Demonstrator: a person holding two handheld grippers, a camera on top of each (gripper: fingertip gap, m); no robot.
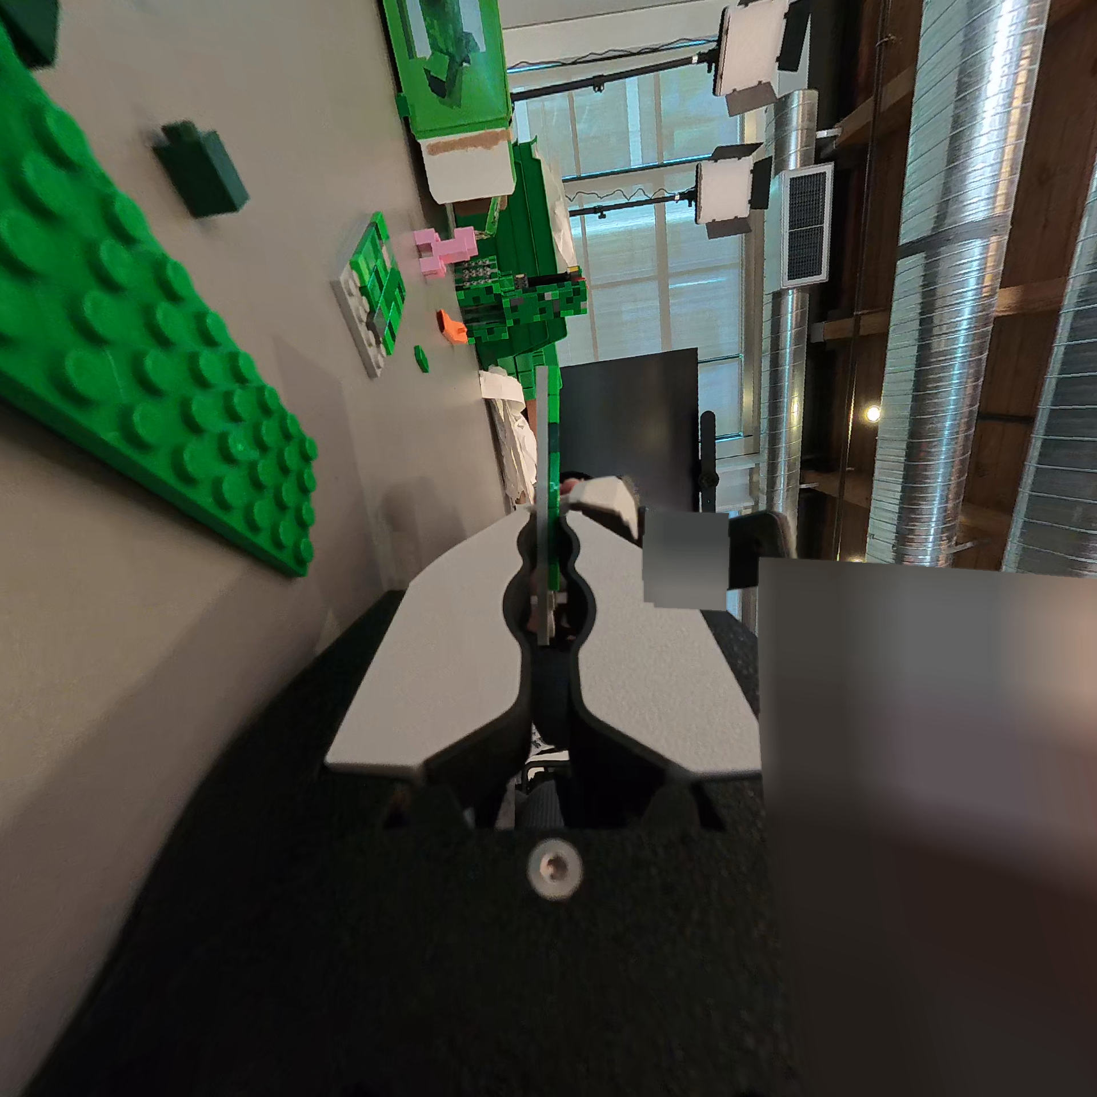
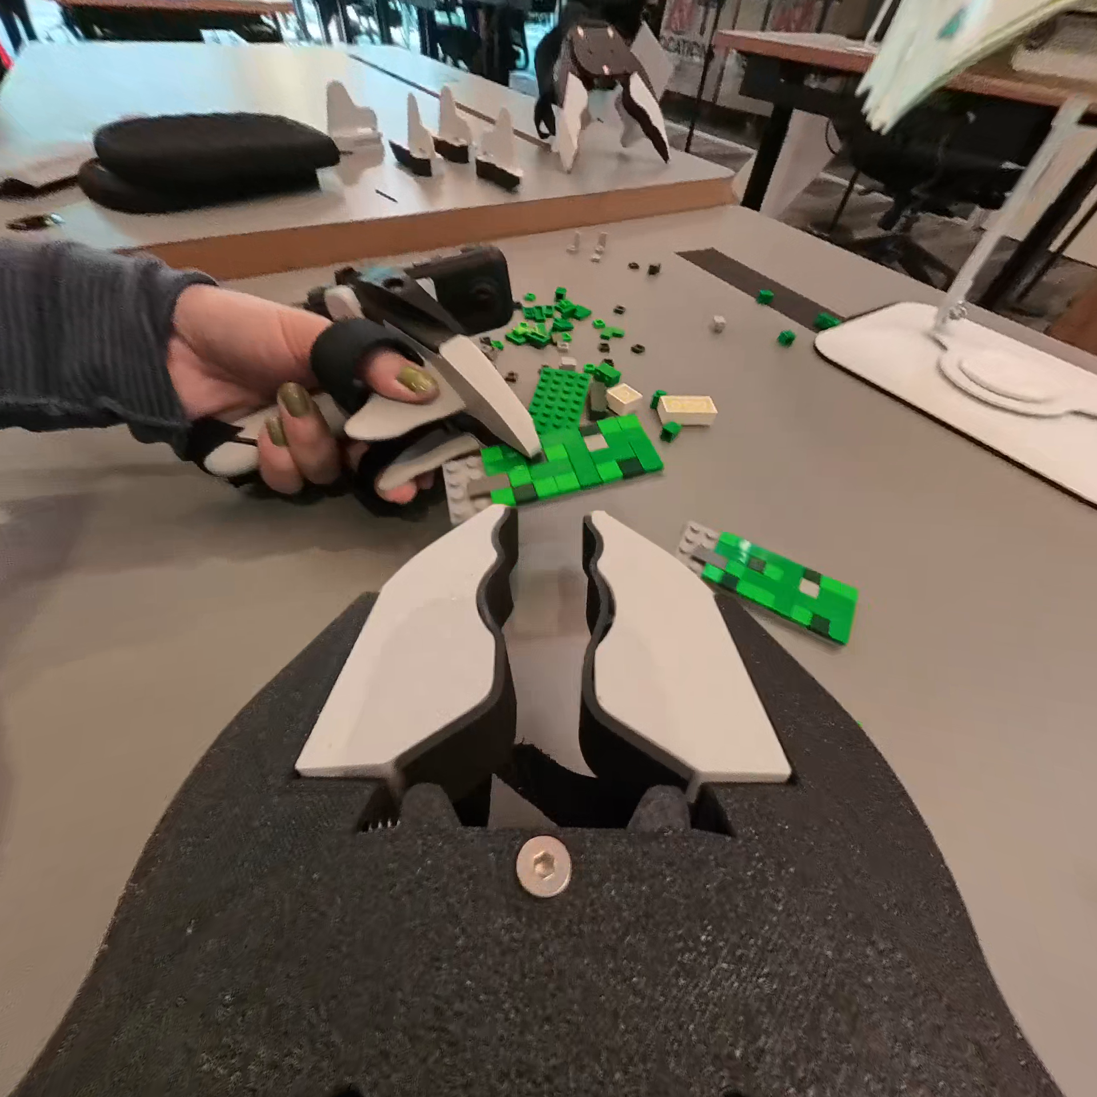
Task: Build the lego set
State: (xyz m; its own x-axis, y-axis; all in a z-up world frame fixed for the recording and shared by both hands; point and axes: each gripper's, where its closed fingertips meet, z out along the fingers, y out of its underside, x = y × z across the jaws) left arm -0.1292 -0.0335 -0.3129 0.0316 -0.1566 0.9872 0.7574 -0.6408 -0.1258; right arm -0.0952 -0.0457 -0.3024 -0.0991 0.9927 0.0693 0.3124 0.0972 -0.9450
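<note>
Left tool (image 1: 547,522) is nearly closed, pads pressed on a thin grey plate tiled w/ green bricks (image 1: 547,451), seen edge-on and lifted off the counter (image 2: 831,534). From the right wrist view the same tool (image 2: 528,451) grips that plate (image 2: 570,463) at one edge, the rest jutting out unsupported. Right tool (image 2: 549,522) is partly open w/ nothing in it, just in front of the plate. A second tiled plate (image 2: 777,585) lies flat to the right; loose green bricks (image 2: 552,323) sit beyond. Risk: edge-only grip, so pushing on the free end could twist the plate out or pop tiles off.
</note>
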